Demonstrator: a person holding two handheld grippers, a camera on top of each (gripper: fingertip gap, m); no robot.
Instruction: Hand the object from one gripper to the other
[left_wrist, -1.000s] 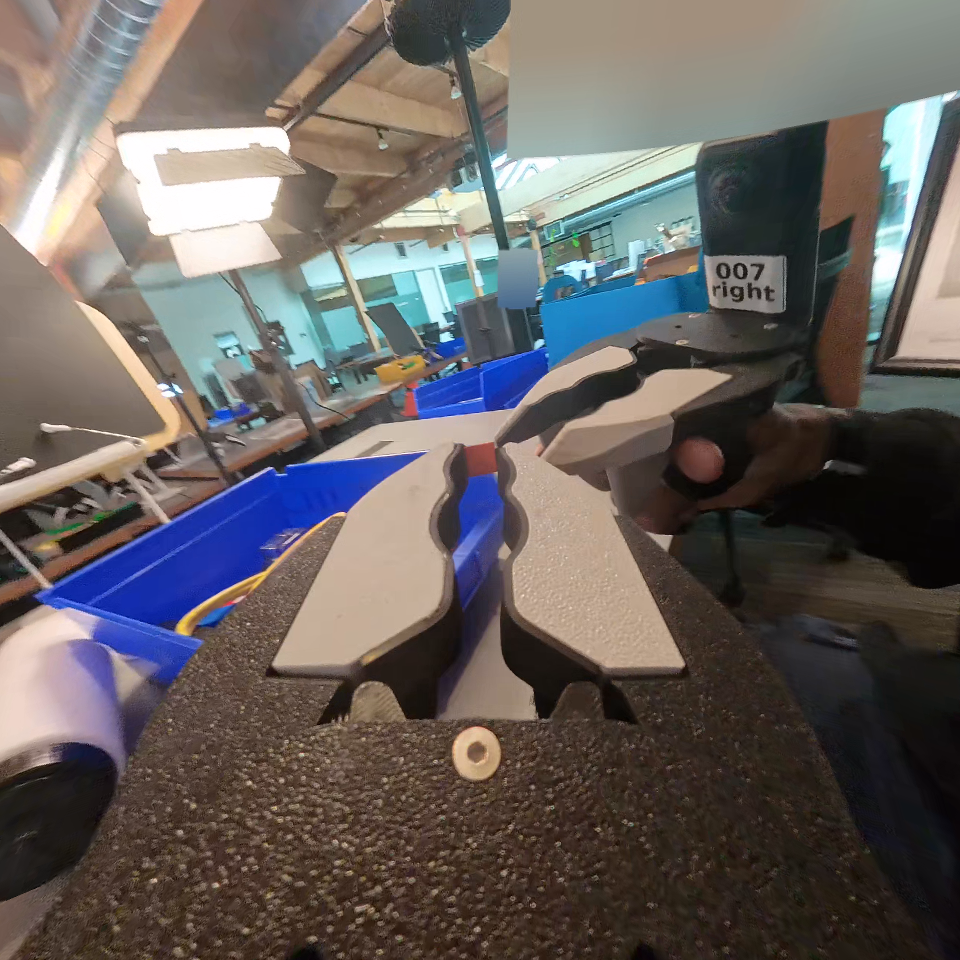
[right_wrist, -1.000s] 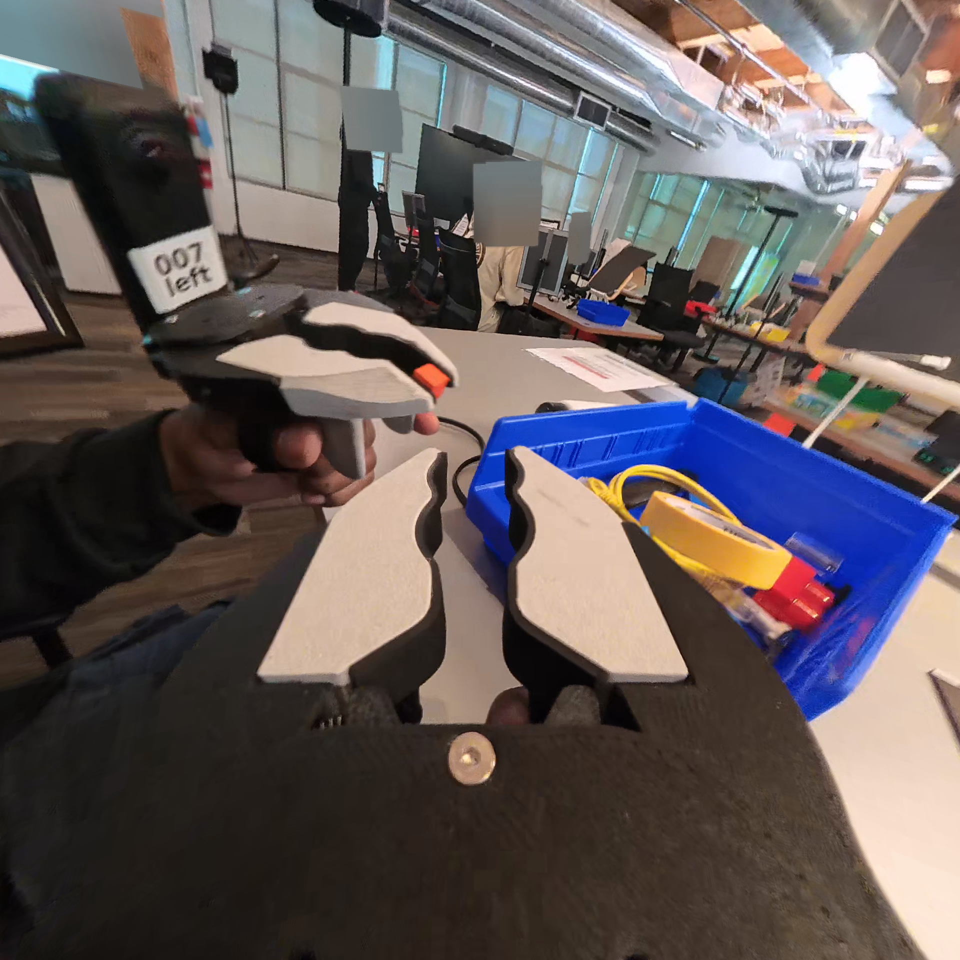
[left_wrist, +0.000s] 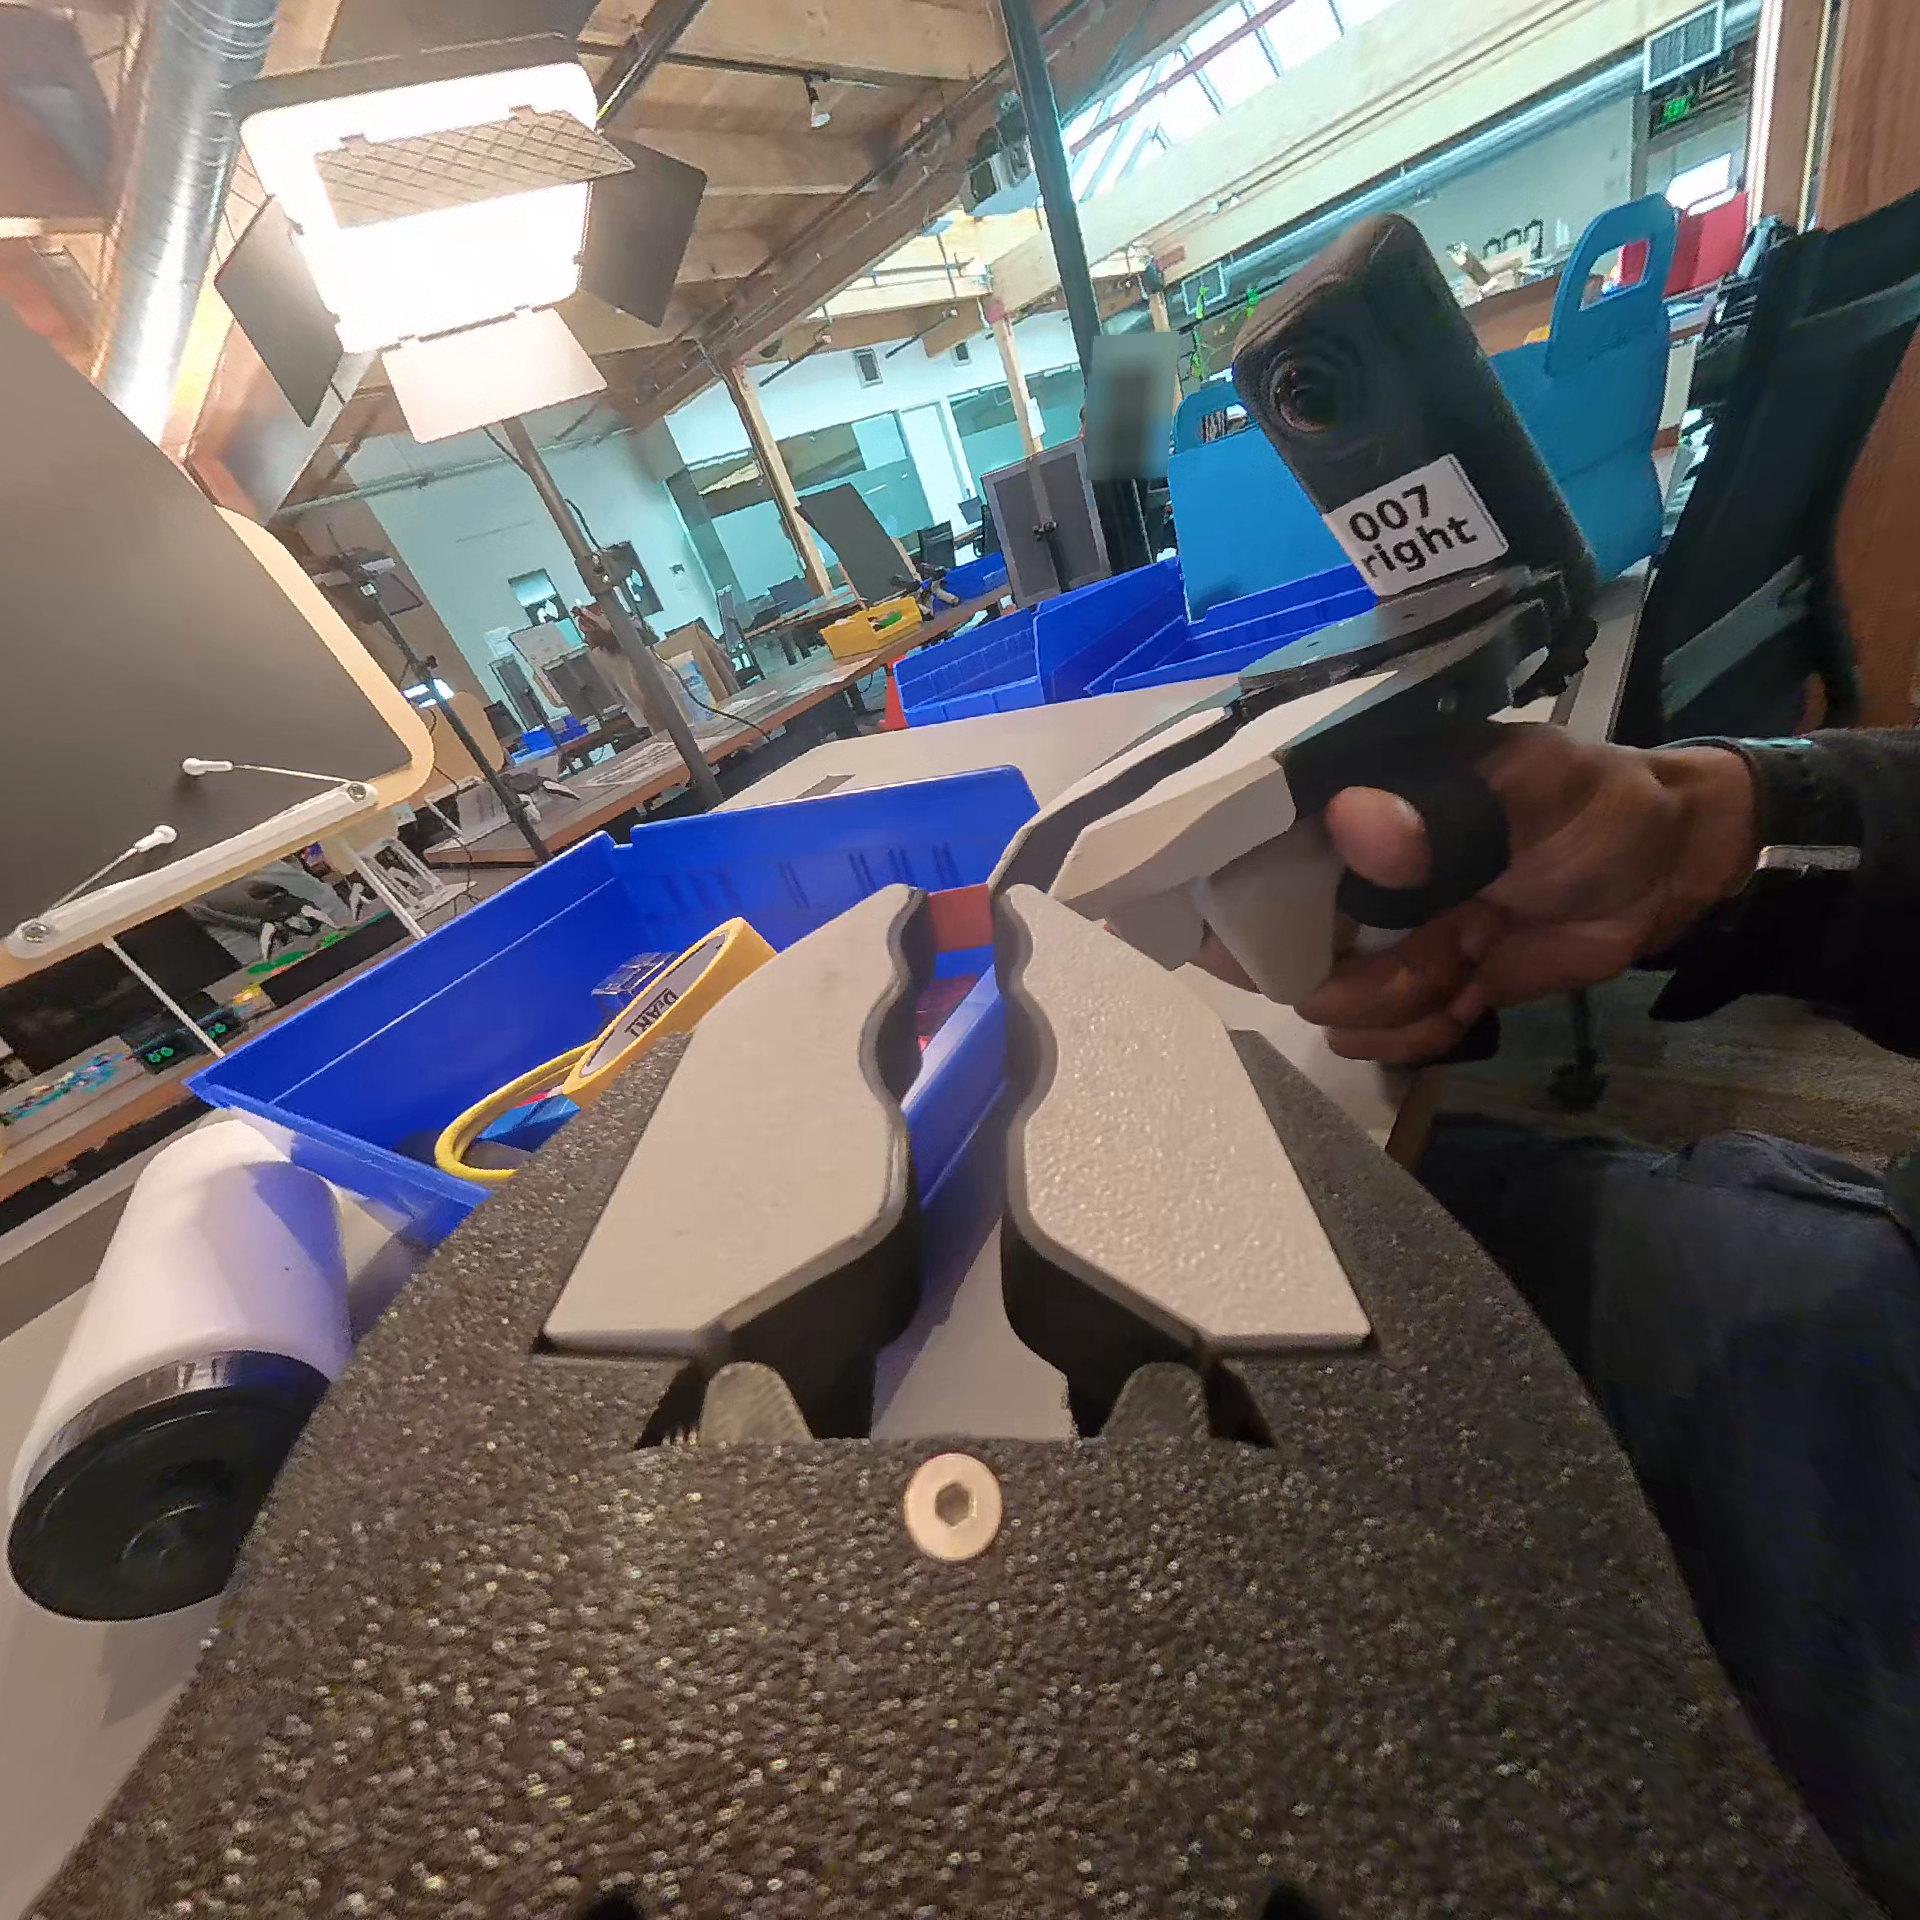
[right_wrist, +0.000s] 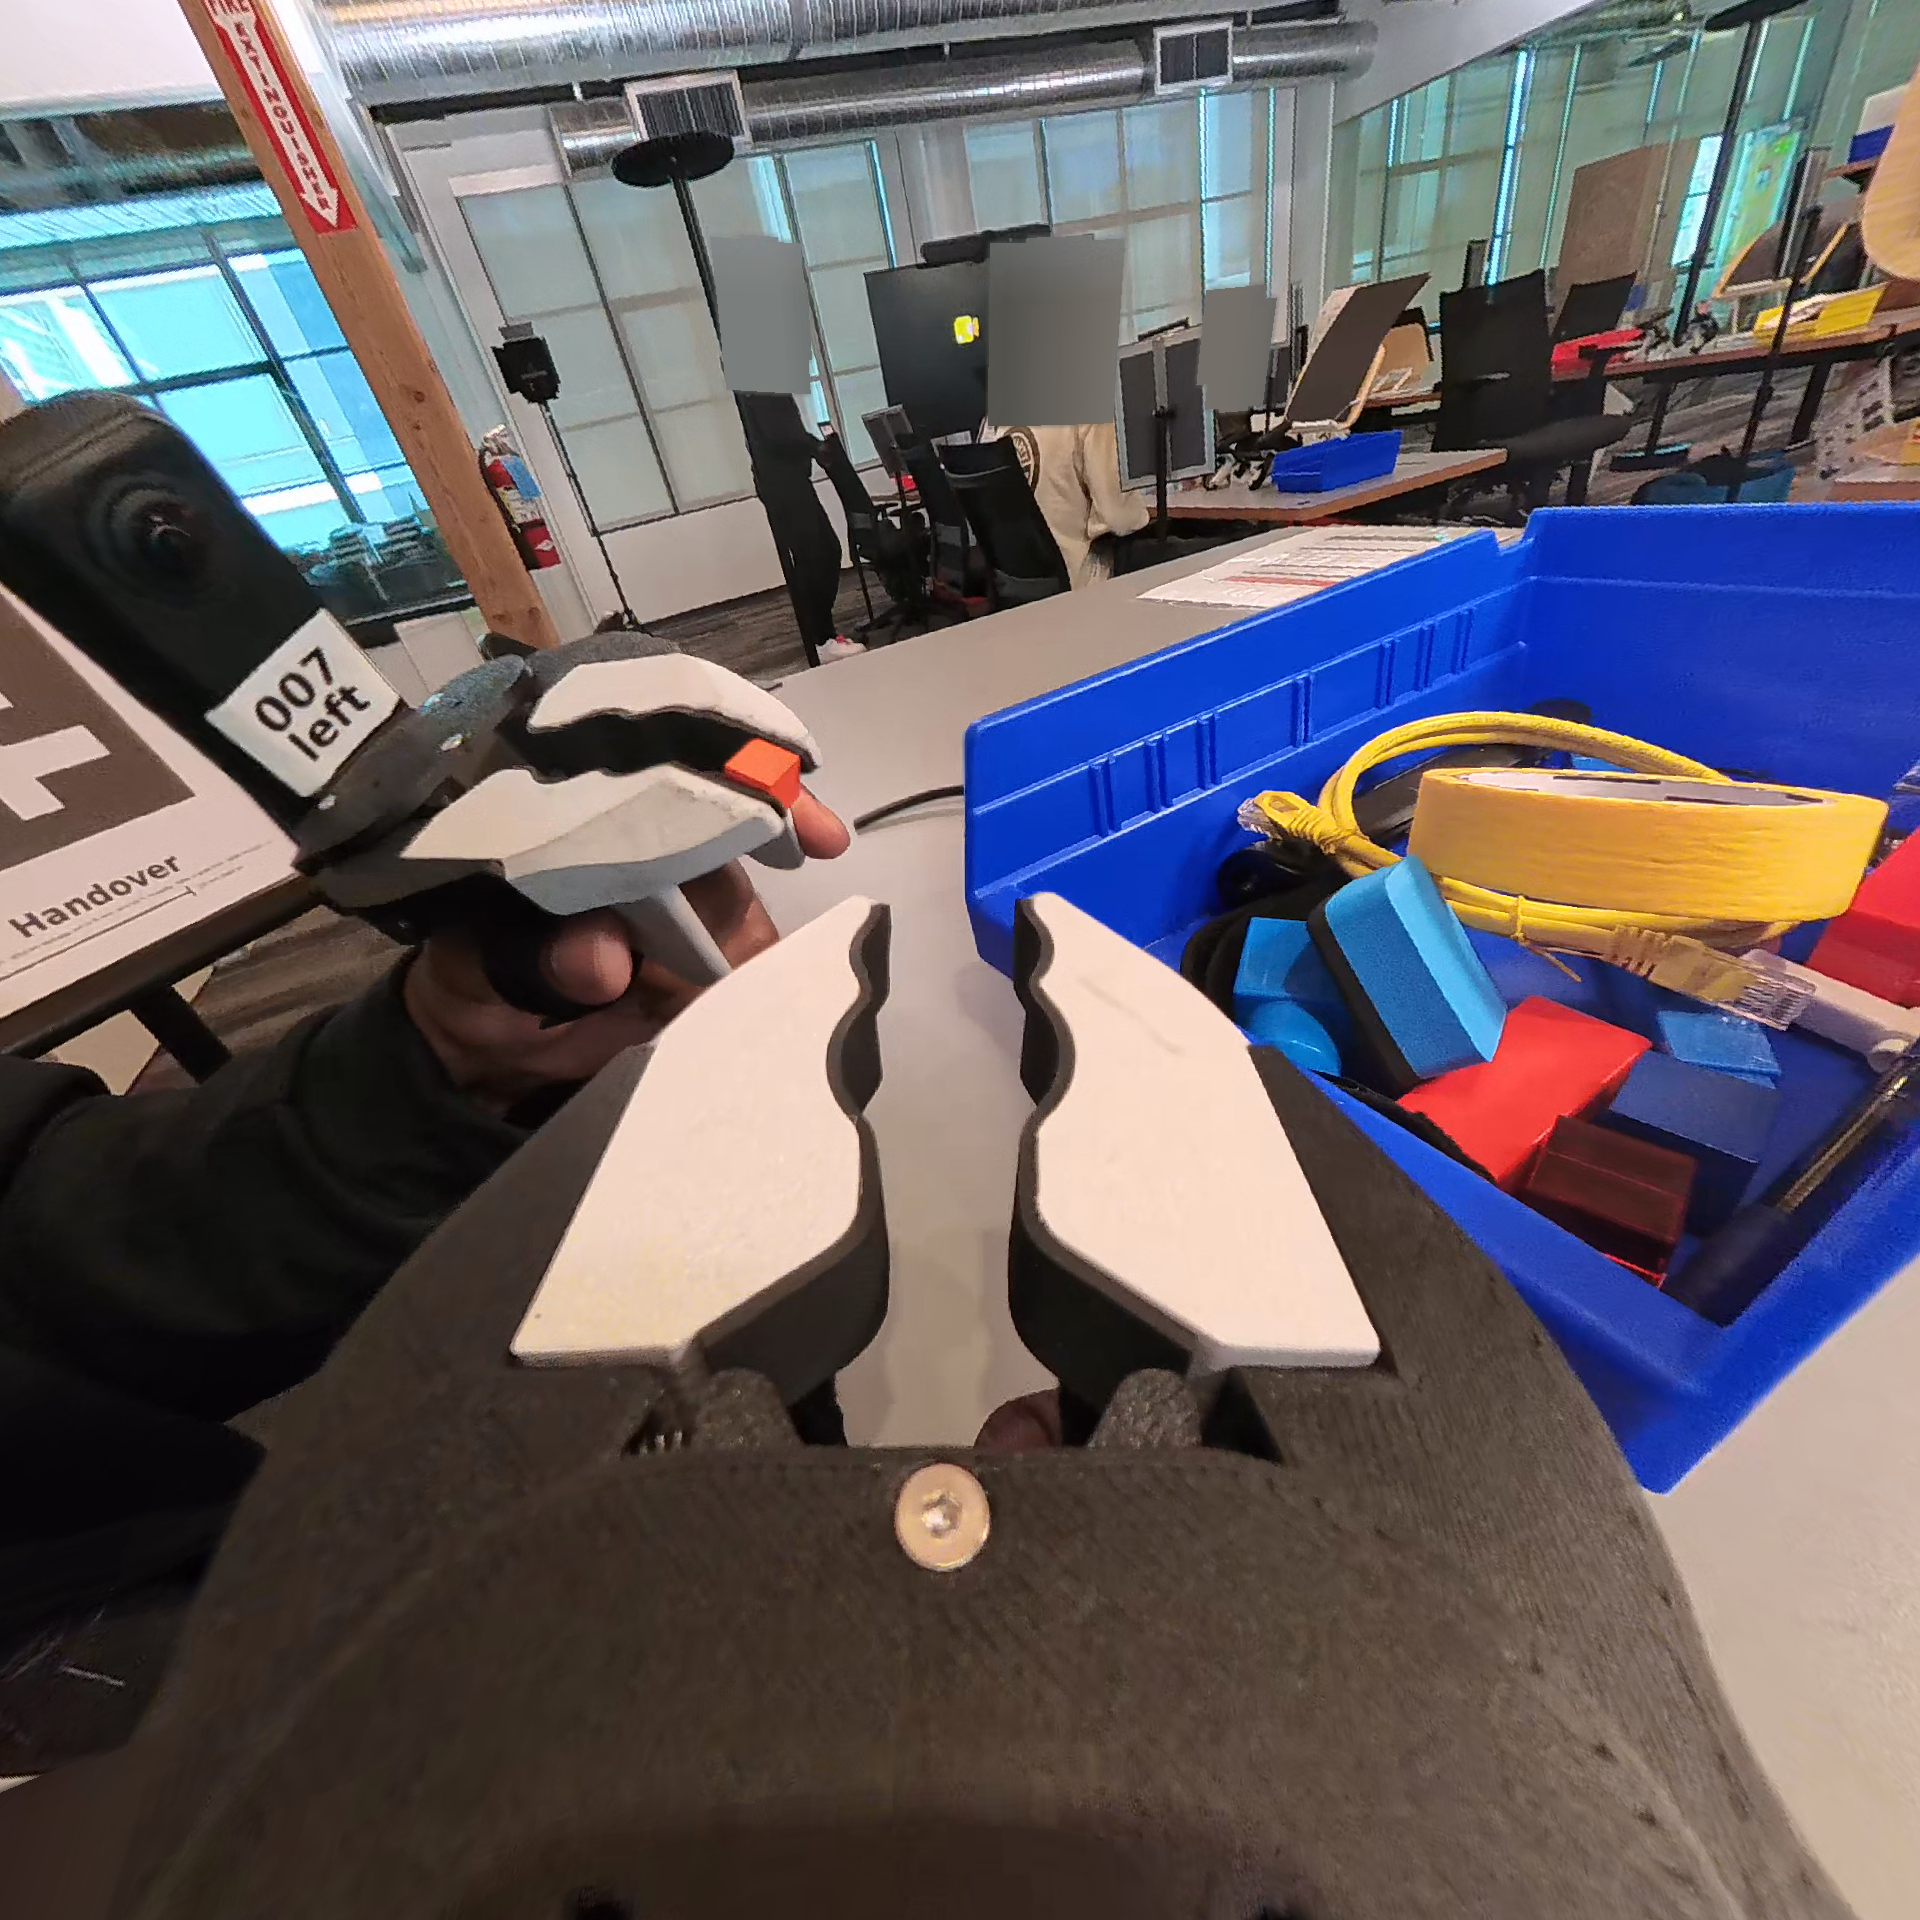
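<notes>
Beside the blue bin (right_wrist: 1195, 727), left gripper (right_wrist: 774, 769) pinches orange block (right_wrist: 762, 771).

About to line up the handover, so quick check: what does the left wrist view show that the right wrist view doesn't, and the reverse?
Only the left wrist view: a white roll beside the bin and the lit lamp overhead.

Only the right wrist view: the blue sponge and red blocks lying in the bin.

Both: the orange block pinched at the tips of the left gripper, the empty right gripper with jaws apart, the blue bin, the yellow tape and yellow cable.
</notes>
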